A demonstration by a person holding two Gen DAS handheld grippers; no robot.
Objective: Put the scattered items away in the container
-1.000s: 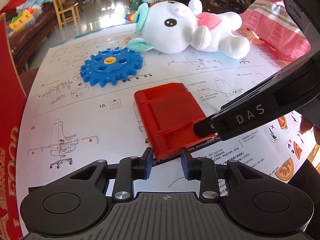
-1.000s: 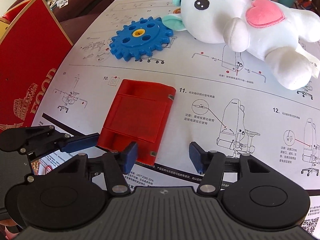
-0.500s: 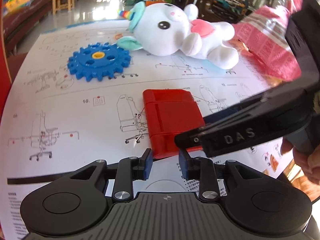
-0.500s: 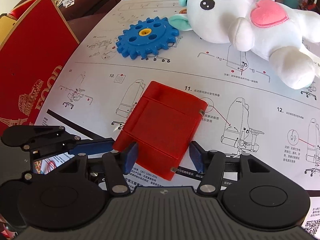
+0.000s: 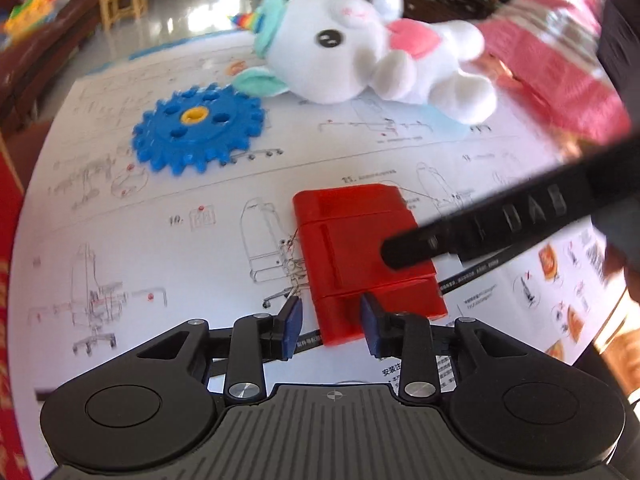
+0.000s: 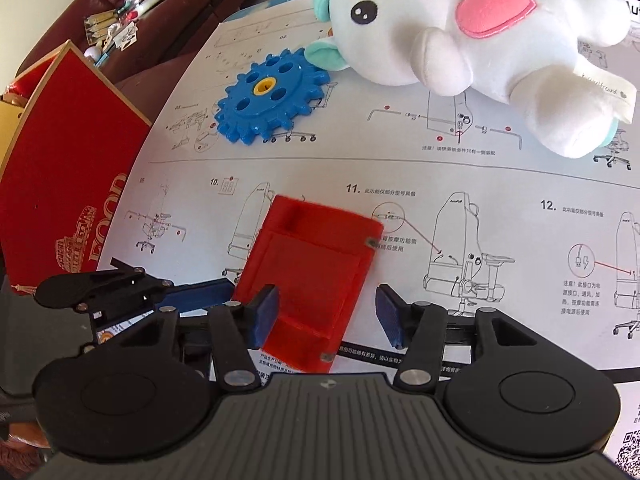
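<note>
Red block (image 5: 360, 256) between closing left claw (image 5: 330, 326)

**Clearance around the red block**

Near end of red block (image 6: 312, 280) is crowded by both grippers: left gripper (image 5: 330, 322), jaws closing, and right gripper (image 6: 328, 316), jaws closing, block between them. Bare sheet (image 6: 500, 184) is left open to its right. Far side is blocked by blue gear (image 6: 272, 96) and plush unicorn (image 6: 460, 40); left edge is walled by red box (image 6: 60, 168).

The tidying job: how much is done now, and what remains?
Done: nothing visibly put away. In hand: both grippers work on the red block; the left gripper and right gripper are closing around its near end. Left: the blue gear and plush unicorn lie on the paper sheet.
</note>
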